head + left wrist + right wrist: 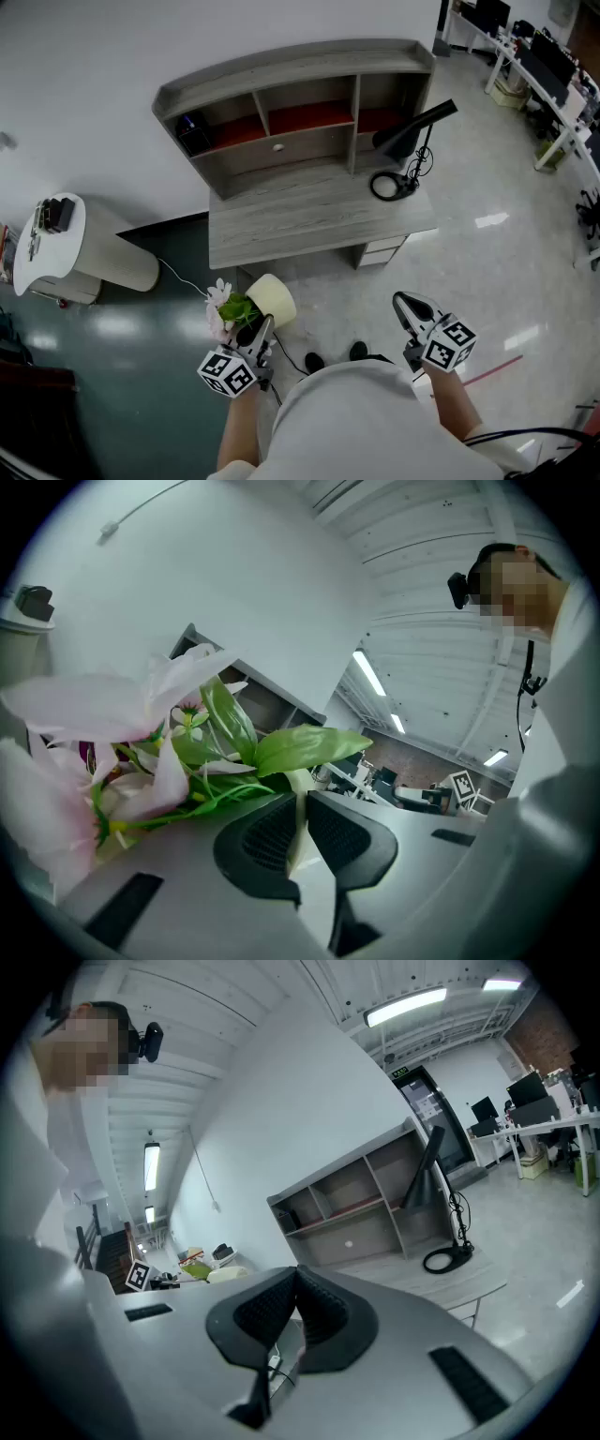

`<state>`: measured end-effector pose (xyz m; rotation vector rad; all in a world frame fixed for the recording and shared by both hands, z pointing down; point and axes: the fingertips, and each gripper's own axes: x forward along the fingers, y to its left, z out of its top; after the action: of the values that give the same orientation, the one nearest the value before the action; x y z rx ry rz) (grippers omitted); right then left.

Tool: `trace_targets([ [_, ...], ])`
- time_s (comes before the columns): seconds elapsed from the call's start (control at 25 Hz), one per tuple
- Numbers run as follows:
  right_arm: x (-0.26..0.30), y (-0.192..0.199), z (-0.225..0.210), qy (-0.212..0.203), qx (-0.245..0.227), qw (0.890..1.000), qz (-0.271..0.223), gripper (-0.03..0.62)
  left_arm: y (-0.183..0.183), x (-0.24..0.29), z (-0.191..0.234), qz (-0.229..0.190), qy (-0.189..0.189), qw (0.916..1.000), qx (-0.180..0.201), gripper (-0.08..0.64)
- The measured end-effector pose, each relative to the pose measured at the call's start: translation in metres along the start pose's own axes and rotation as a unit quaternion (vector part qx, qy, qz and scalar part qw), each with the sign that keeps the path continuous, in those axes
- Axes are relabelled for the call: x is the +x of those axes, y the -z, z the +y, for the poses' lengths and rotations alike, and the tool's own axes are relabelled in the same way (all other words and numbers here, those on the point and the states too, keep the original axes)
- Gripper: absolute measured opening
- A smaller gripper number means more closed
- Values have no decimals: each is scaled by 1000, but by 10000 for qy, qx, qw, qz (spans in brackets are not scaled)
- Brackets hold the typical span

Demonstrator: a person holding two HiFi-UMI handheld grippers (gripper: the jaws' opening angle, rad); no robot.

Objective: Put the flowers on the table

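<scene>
The left gripper (pixel 265 325) (pixel 300 799) has its jaws pinched on the thin cream rim of a pot (pixel 274 299) (pixel 298 829). The pot is tipped on its side, with its base toward the table. Pink flowers (pixel 218 305) (pixel 103 714) with green leaves (pixel 305 745) spill out of the pot to the left of the jaws. They hang in the air above the floor, in front of the table and apart from it.

The right gripper (pixel 401 301) (pixel 295 1272) is held at about the same height, well apart to the right. Its jaws are pressed together with nothing between them.

Both grippers are close to the person's body. Two dark shoes (pixel 334 356) show on the pale floor between them.

Ahead stands the grey wooden table (pixel 300 220) (pixel 441 1283) with open shelves (pixel 281 103) (pixel 347 1199) along its back. A black lamp (pixel 412 131) (pixel 427 1176) stands at the table's right end, its ring-shaped base (pixel 386 185) (pixel 447 1258) lying on the top. To the left of the table, near the wall, is a white rounded stand (pixel 84 248) with small things on it.
</scene>
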<state>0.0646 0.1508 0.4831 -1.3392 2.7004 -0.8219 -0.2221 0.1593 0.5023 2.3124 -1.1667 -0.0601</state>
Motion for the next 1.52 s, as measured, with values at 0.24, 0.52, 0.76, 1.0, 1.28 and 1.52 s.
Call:
trace_targets([
  [0.24,-3,4,-1,-80,-40,9999,59,17,5,2,-5,2,-4,10000,-13,51],
  [0.52,-8,1,-8,-167,-7,9998,64,17,13,5,-13,-12,-81,9999,-57,51],
  [0.76,-18,3,-18,-255,29,9996,144,17,23,10,-21,-18,-191,9997,-120,51],
  [1.0,-30,8,-34,-527,-1,9982,284,18,31,16,-36,-81,-297,9995,-118,51],
  [1.28,-38,17,-48,-687,27,9969,390,18,44,21,-45,-76,-394,9991,-137,51],
  [1.52,-30,17,-57,-628,160,9971,402,18,39,29,-40,-53,-410,9991,-127,51],
])
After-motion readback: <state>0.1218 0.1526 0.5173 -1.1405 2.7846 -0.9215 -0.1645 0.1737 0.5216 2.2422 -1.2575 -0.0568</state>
